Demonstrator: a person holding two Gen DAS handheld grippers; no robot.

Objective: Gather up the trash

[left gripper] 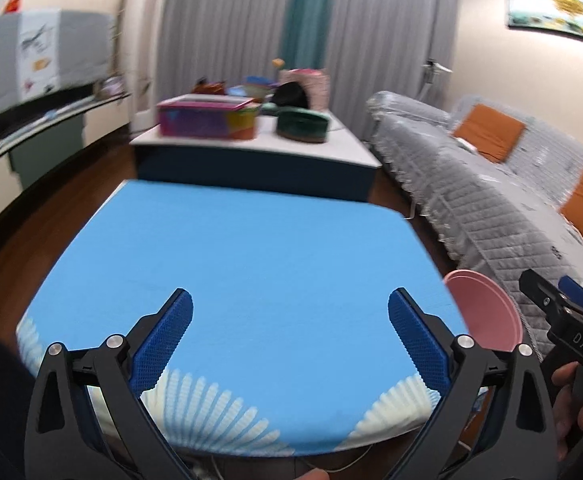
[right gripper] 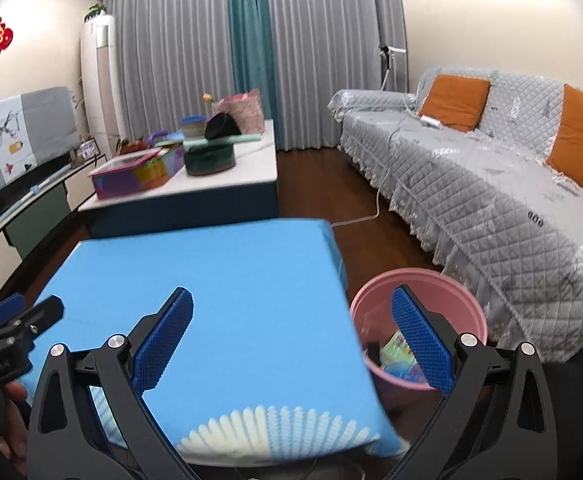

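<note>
A pink bin [right gripper: 461,292] stands on the floor at the right of the blue-clothed table [right gripper: 219,272]. Colourful wrappers [right gripper: 397,354] lie inside it. My right gripper [right gripper: 291,336] is open and empty, held over the table's right edge and the bin. My left gripper [left gripper: 290,338] is open and empty, held above the table's near part [left gripper: 251,264]. The bin's rim shows in the left wrist view [left gripper: 487,312] beside the right gripper's body [left gripper: 567,320]. No loose trash shows on the blue cloth.
A grey quilted sofa [right gripper: 491,176] with orange cushions runs along the right. A low white table [right gripper: 211,184] behind holds a pink box [right gripper: 131,176], a green round tin [right gripper: 210,159] and other items. A TV stand [right gripper: 23,200] lines the left wall. Dark wood floor lies between.
</note>
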